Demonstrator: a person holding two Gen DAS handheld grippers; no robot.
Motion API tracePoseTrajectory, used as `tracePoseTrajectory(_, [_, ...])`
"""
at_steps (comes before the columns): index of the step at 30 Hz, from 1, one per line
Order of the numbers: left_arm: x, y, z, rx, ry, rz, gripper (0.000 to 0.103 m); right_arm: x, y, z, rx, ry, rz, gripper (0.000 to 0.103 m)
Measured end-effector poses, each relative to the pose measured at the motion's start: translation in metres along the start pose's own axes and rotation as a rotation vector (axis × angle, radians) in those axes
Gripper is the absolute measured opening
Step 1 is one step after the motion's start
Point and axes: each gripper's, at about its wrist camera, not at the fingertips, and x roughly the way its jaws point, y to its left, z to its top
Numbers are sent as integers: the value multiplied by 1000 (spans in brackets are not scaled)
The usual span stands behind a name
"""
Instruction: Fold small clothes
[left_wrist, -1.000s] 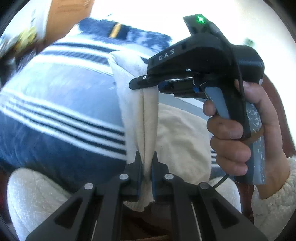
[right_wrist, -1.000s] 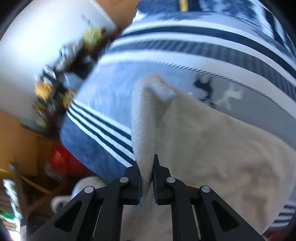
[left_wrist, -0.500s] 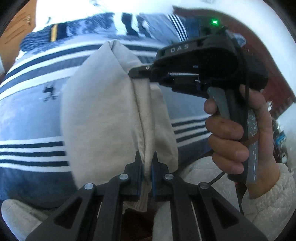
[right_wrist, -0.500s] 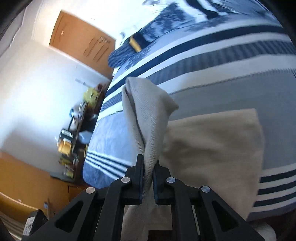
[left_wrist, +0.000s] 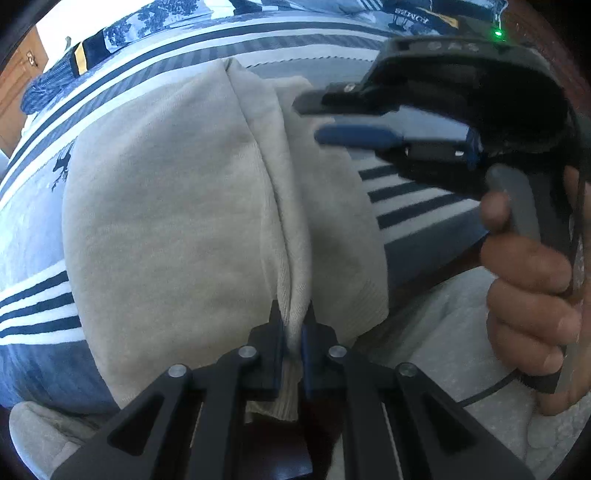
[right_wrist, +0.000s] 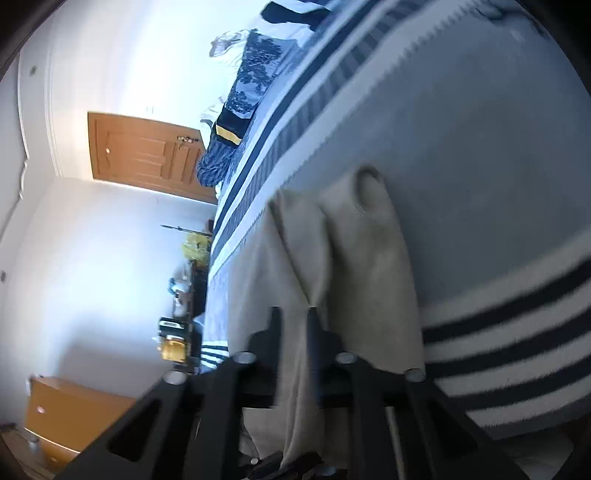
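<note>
A beige knit garment (left_wrist: 173, 206) lies folded on the blue and white striped bed cover (left_wrist: 33, 229). My left gripper (left_wrist: 292, 332) is shut on the garment's near edge, where a raised fold runs away from the jaws. My right gripper (left_wrist: 314, 120) shows in the left wrist view at upper right, held in a hand, jaws slightly apart just beside the garment's far fold. In the right wrist view the right gripper (right_wrist: 293, 325) has a gap between its fingers and the beige cloth (right_wrist: 369, 258) lies loose in front of them.
A patterned dark blue pillow or bedding (right_wrist: 236, 110) lies at the head of the bed. A wooden door (right_wrist: 144, 155) and a cluttered shelf (right_wrist: 181, 299) stand beyond the bed's side. A white fleecy sleeve (left_wrist: 443, 332) sits near the bed edge.
Both grippers lowered the garment's fold onto the bed. The right gripper, shut on the cloth before, has opened and let go. The left gripper still holds its edge.
</note>
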Motion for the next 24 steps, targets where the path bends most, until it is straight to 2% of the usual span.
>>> tracePoseTrajectory(2, [1, -2, -1, 7, 1, 13, 8, 8, -1, -2, -16, 29, -37, 32])
tracePoseTrajectory(7, [-1, -10, -7, 19, 5, 29, 8, 13, 15, -4, -91, 24, -29, 32])
tracePoseTrajectory(10, [0, -16, -6, 23, 7, 34, 8, 21, 17, -4, -97, 28, -54, 44])
tracePoseTrajectory(12, [1, -17, -7, 27, 8, 38, 8, 26, 16, -4, -91, 41, -54, 57])
tracePoseTrajectory(17, [3, -24, -5, 43, 9, 55, 8, 50, 17, 2, -119, 94, -79, 57])
tracePoseTrajectory(19, [4, -29, -4, 46, 11, 59, 8, 60, 18, 4, -126, 116, -67, 46])
tracePoseTrajectory(21, [5, -33, -3, 47, 10, 62, 8, 68, 24, 2, -172, 122, -119, 31])
tracePoseTrajectory(22, [4, -35, -3, 48, 9, 63, 8, 70, 27, 1, -198, 121, -144, 23])
tracePoseTrajectory(23, [1, -37, -2, 49, 5, 62, 8, 71, 28, 0, -212, 118, -158, 9])
tracePoseTrajectory(24, [-4, -38, -1, 50, -4, 59, 8, 67, 32, 0, -220, 102, -146, 9])
